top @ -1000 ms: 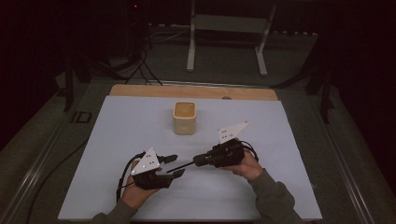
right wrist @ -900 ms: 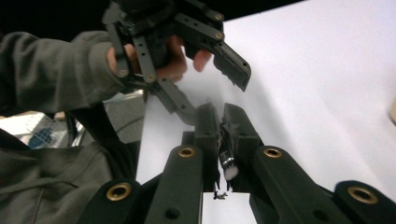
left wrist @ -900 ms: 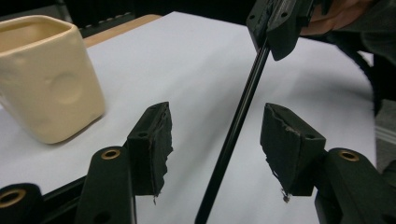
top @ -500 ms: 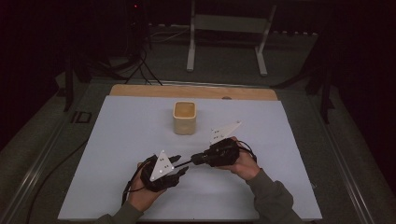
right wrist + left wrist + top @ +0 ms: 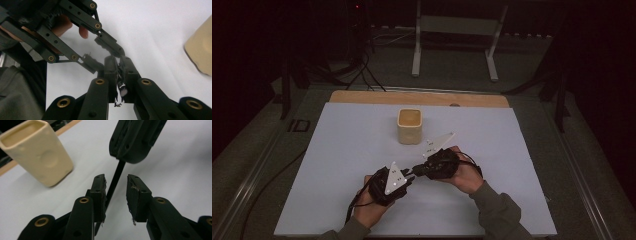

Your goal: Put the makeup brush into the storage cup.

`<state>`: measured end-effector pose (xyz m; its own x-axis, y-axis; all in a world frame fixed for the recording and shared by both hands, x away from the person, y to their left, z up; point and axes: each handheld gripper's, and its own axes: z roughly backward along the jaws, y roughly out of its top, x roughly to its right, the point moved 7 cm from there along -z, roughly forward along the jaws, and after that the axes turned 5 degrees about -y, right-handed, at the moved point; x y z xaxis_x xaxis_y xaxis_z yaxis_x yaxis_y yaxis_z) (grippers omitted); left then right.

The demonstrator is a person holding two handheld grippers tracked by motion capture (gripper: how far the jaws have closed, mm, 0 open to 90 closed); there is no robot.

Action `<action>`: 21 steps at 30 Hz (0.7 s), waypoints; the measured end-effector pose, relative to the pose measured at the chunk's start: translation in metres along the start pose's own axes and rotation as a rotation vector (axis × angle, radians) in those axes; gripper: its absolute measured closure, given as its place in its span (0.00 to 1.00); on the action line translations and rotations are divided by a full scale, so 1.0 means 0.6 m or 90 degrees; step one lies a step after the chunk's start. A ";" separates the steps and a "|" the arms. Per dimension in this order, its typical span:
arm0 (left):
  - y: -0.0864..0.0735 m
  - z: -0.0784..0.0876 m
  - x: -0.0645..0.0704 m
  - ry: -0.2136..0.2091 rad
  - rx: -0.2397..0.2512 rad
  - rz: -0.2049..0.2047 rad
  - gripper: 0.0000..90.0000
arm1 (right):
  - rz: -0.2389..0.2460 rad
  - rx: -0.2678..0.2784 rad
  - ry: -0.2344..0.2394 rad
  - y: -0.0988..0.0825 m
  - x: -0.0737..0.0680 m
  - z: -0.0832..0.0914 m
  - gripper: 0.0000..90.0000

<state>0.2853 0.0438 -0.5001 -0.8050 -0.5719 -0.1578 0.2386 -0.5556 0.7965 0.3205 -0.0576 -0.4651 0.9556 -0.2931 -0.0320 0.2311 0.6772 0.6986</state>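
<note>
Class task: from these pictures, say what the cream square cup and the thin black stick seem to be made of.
The cream square cup looks like glazed ceramic: smooth, softly glossy walls with shallow dimples. The thin black stick, perhaps a brush handle, looks like painted wood or plastic; a metal band with whitish bristles shows at one end.

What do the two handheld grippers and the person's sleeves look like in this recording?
Both the left gripper and the right gripper are black, each topped by a pale grey three-cornered plate with small dark marks. Their linkage arms carry brass-coloured pivot pins. A black cable trails from the left one. The sleeves are dark grey-green.
</note>
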 end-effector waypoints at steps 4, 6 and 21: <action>0.002 0.000 0.000 0.008 -0.001 -0.002 0.84 | 0.015 -0.013 -0.008 0.005 -0.003 -0.005 0.94; 0.002 -0.001 -0.001 0.012 -0.006 -0.002 0.87 | 0.019 -0.017 -0.008 0.006 -0.004 -0.006 0.94; -0.001 -0.005 -0.010 -0.001 -0.001 0.030 0.96 | -0.009 0.006 -0.036 0.002 0.000 -0.001 0.12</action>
<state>0.2917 0.0458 -0.5015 -0.7936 -0.5968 -0.1186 0.2781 -0.5291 0.8017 0.3211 -0.0561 -0.4646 0.9400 -0.3412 -0.0015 0.2430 0.6661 0.7052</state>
